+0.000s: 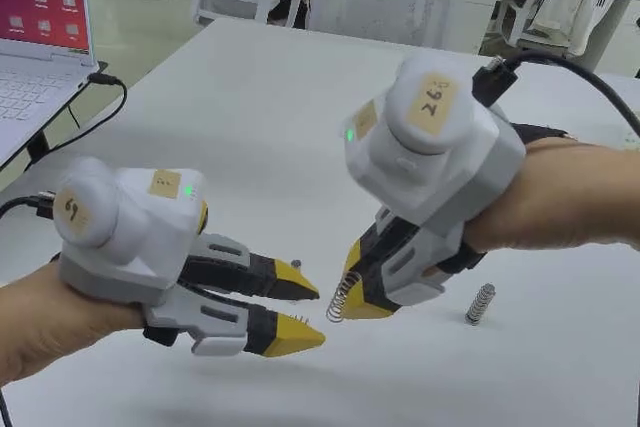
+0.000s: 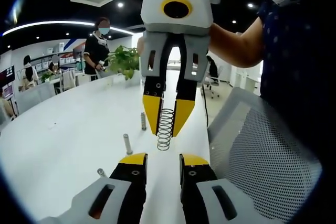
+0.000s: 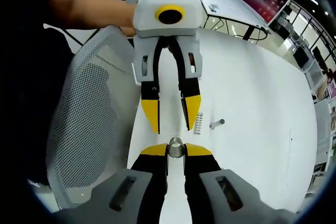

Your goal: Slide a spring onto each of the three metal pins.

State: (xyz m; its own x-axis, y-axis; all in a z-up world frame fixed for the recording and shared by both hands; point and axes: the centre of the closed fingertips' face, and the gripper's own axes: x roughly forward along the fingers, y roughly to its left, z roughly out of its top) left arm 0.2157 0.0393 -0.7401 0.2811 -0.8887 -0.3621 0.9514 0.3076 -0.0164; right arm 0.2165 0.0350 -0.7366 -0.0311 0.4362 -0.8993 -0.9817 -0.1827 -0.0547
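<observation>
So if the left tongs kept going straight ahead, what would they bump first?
Probably the spring pinched in the right tongs. It hangs straight ahead of the open left tongs, though the depth is hard to judge.

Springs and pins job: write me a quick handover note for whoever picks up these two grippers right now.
The left gripper is open and empty, facing the right one.
The right gripper is shut on the held spring, over the table.
The second spring is on the table beside the right gripper; I cannot tell whether a pin is inside it.
The third spring is loose near the left gripper's tips.
A bare pin and another pin are on the table.
Done: no spring is clearly on a pin.
Left: probably all three, starting with the held spring.
</observation>
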